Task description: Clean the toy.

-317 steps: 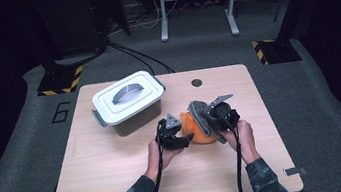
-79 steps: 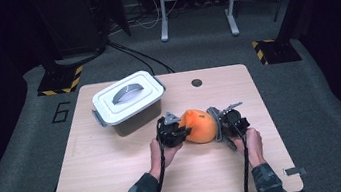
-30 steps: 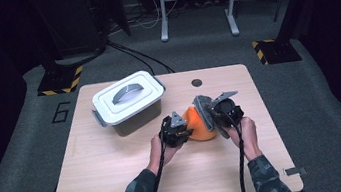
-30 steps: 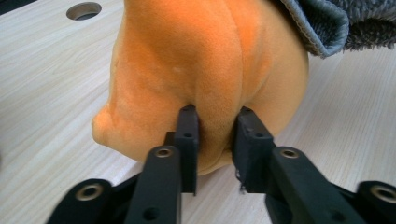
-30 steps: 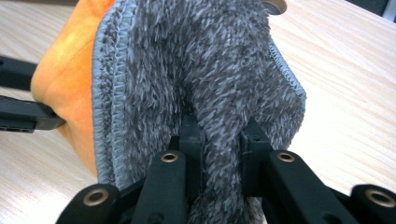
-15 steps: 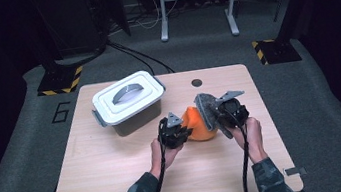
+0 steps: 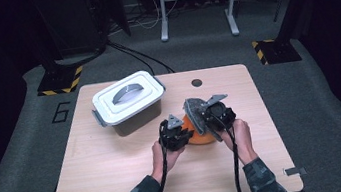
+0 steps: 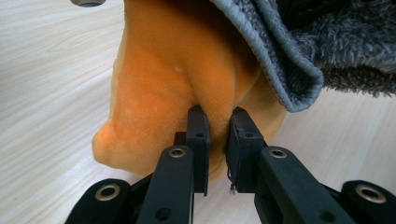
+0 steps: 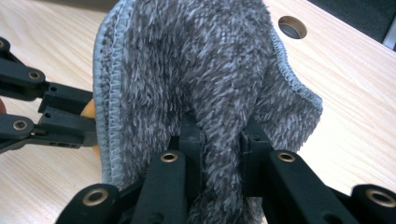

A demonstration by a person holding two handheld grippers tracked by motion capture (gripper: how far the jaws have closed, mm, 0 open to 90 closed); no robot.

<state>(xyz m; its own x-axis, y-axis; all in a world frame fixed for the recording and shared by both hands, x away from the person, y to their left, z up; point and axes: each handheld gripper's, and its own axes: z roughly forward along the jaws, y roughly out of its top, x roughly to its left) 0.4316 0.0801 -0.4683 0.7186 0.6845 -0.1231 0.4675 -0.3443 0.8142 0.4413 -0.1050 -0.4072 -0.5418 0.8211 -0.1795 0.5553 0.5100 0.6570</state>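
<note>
1. surface (image 7: 120, 184): carries a lidded bin (image 7: 128, 102) at rear left.
2. orange plush (image 8: 177, 79): rests at surface centre, just beside the bin.
3. grey cloth (image 9: 205, 70): draped against the plush.
4. left tool (image 8: 218, 133): pinching a plush fold.
5. right tool (image 9: 219, 140): pinching the cloth.

An orange plush piece (image 8: 163, 93) lies under a mottled grey fleece cloth (image 9: 210, 70) edged in lighter grey stitching. The worktop (image 7: 120, 184) is pale wood grain. The storage box (image 7: 129, 104) has a white lid over a dark base.
</note>
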